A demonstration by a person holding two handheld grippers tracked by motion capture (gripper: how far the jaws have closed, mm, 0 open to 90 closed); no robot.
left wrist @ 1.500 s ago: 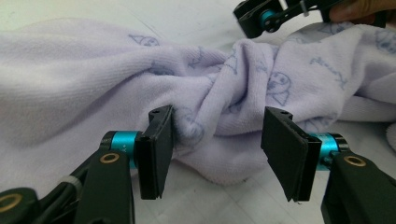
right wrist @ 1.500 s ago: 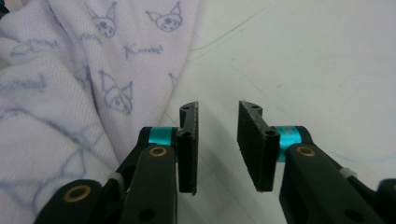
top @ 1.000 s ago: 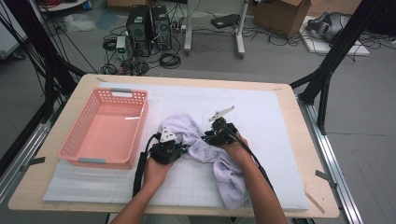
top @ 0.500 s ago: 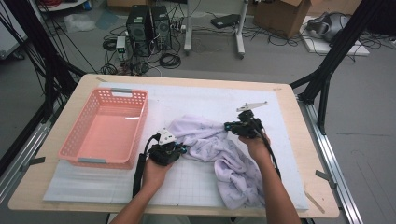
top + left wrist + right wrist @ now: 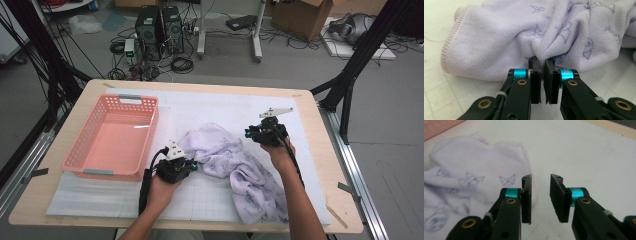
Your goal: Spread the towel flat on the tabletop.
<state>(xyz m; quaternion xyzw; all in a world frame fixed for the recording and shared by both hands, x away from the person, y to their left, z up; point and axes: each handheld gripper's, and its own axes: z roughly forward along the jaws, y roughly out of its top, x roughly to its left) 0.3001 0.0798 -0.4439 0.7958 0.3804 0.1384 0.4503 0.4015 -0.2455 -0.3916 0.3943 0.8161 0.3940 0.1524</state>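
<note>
1. The lavender towel lies crumpled on the white mat, running from the middle of the table toward the near right edge, with the pink basket well apart at the left.
2. The left gripper has its jaws nearly together, pinching a fold of the towel at the cloth's near-left side. The bite looks thin — a tug could slip the fold out.
3. The right gripper hovers just past the towel's far right edge, jaws partly apart and empty; they have just been opening, with nothing between them. In the right gripper view the hem lies to the left of the gap between the fingertips — closing here would likely catch only air or mat.
4. With one end loose, pulling with the left alone would probably drag the bundle rather than spread it.
5. The near right part of the cloth sits close to the table edge — a careless sweep might send it over.
</note>
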